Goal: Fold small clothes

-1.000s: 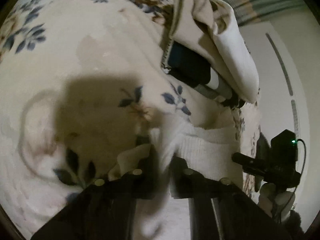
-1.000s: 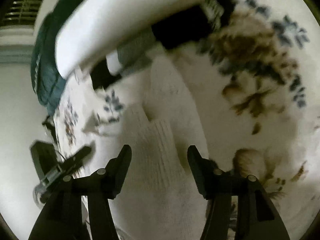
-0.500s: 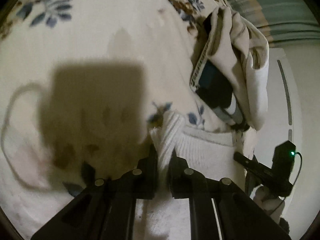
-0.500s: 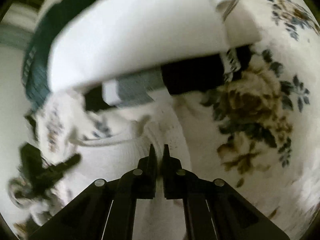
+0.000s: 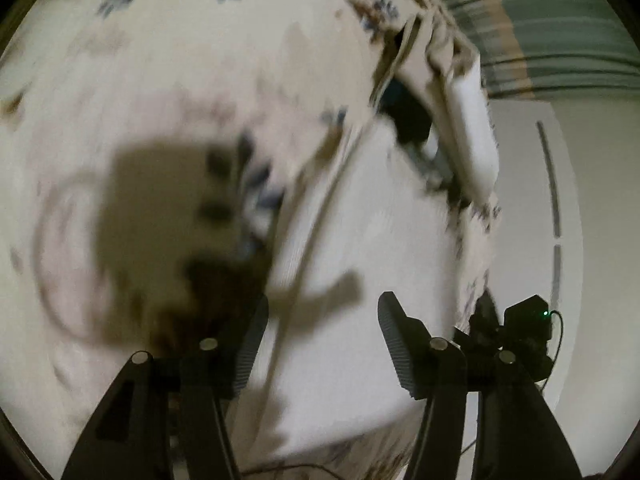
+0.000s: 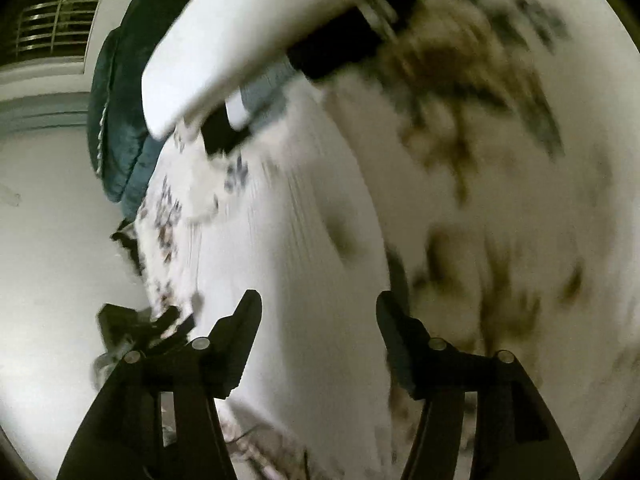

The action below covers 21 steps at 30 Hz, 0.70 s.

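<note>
Surface: a bed with a cream bedspread printed with blue and brown flowers [image 5: 168,92]; both views are motion-blurred
Garment: a white ribbed knit garment [image 5: 360,240] lies flat on the bedspread near the bed's edge, under both grippers
Stack: a pile of folded clothes, white, black and grey layers [image 6: 256,40], sits on the bed just beyond the garment
Left gripper [image 5: 322,344]: black, jaws spread wide, holding nothing, above the knit
Right gripper [image 6: 318,340]: black, jaws spread apart, empty, above the knit
Room: pale floor [image 6: 52,220] beside the bed; a dark teal cushion [image 6: 120,100] past the stack; a small black device with a green light [image 5: 528,324] by the bed's edge
</note>
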Each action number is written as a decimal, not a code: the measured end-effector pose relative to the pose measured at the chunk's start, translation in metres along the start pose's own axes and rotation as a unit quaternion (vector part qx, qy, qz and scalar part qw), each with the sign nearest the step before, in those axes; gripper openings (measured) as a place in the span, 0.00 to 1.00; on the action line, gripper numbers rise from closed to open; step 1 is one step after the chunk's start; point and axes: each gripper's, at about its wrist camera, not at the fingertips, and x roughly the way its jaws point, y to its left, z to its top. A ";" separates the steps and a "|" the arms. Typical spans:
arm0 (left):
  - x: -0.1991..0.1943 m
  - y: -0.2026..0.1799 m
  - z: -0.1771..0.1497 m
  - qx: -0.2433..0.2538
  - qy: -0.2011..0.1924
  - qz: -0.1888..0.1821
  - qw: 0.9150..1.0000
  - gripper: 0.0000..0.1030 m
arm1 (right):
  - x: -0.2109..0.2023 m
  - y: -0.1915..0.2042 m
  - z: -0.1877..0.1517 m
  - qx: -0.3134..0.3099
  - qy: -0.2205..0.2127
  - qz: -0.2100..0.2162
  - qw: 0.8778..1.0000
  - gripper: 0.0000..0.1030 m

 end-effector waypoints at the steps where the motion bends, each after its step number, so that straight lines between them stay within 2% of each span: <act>1: 0.003 0.000 -0.010 0.007 -0.005 0.008 1.000 0.50 | 0.004 -0.008 -0.014 0.008 0.017 0.012 1.000 0.60; 3: 0.009 -0.001 -0.024 0.012 -0.013 0.020 1.000 0.10 | 0.017 -0.017 -0.033 0.016 0.043 0.026 0.999 0.60; 5: 0.003 0.000 -0.031 0.004 -0.036 0.018 0.999 0.06 | 0.028 -0.023 -0.047 0.026 0.056 0.041 0.997 0.57; 6: -0.004 -0.002 -0.032 -0.002 -0.054 0.018 0.998 0.06 | 0.031 -0.025 -0.053 0.030 0.053 0.054 0.997 0.38; 8: -0.018 0.004 -0.032 -0.022 -0.080 0.006 0.997 0.05 | 0.032 -0.022 -0.063 0.025 0.030 0.075 0.996 0.15; 10: -0.020 0.011 -0.030 -0.027 -0.083 0.015 0.996 0.04 | 0.026 -0.018 -0.067 0.016 0.014 0.075 0.997 0.11; 13: -0.007 0.026 -0.028 -0.042 -0.049 0.010 0.998 0.04 | 0.017 -0.029 -0.069 0.023 -0.014 0.036 0.999 0.08; 16: -0.002 0.005 -0.024 -0.011 -0.020 0.002 1.000 0.09 | 0.027 -0.033 -0.064 0.015 0.020 0.004 1.000 0.08; 18: -0.009 -0.009 -0.018 0.007 -0.027 0.004 1.000 0.27 | 0.026 -0.023 -0.059 0.007 0.034 0.004 0.999 0.14; 19: -0.010 -0.017 -0.010 0.018 -0.036 0.002 0.999 0.44 | 0.020 -0.017 -0.054 0.006 0.027 0.003 1.000 0.17; 20: -0.010 -0.020 -0.004 0.024 -0.044 0.001 0.999 0.56 | 0.016 -0.013 -0.047 0.003 0.016 0.001 1.000 0.26; 21: -0.006 -0.024 0.006 0.028 -0.053 0.005 0.998 0.57 | 0.012 -0.009 -0.040 -0.002 0.001 -0.001 1.000 0.42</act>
